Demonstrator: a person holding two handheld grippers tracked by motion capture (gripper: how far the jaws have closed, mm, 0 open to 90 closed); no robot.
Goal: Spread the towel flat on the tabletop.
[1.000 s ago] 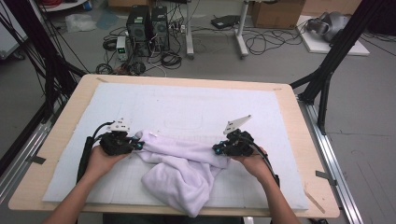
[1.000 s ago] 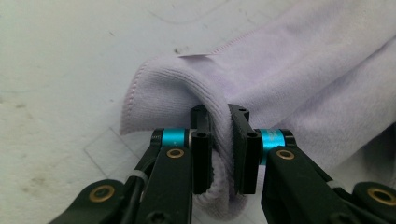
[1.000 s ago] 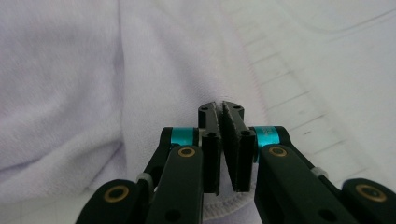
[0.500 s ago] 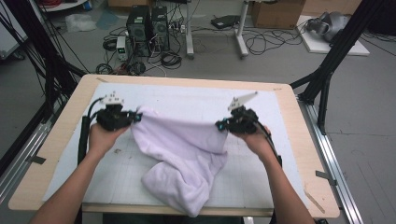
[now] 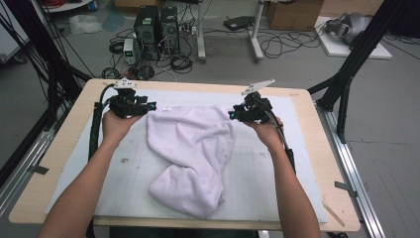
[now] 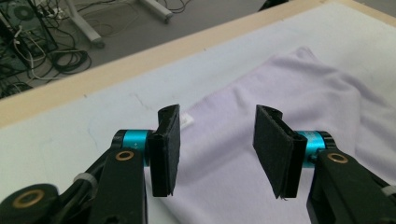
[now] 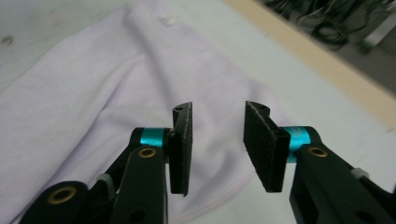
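Note:
A pale lilac towel (image 5: 190,148) lies on the mat, its far end spread flat and its near end bunched in folds. My left gripper (image 5: 151,106) hovers just off the towel's far left corner. Its jaws have just been opening and stand apart with nothing between them. In the left gripper view the left gripper (image 6: 218,112) hangs above the towel (image 6: 280,88) near a small white tag (image 6: 187,120). My right gripper (image 5: 232,115) sits at the far right corner, its jaws also just opened. In the right gripper view the right gripper (image 7: 219,107) is empty over the towel (image 7: 93,84).
A white gridded mat (image 5: 124,148) covers the wooden table (image 5: 59,163). Behind the far edge, computer towers (image 5: 156,25) and cables sit on the floor. Black frame posts (image 5: 346,74) stand to the right and left of the table.
Both grippers carried the towel's far edge up and away from the person, stretching it out. They have now let go, and the far end lies flat on the mat.

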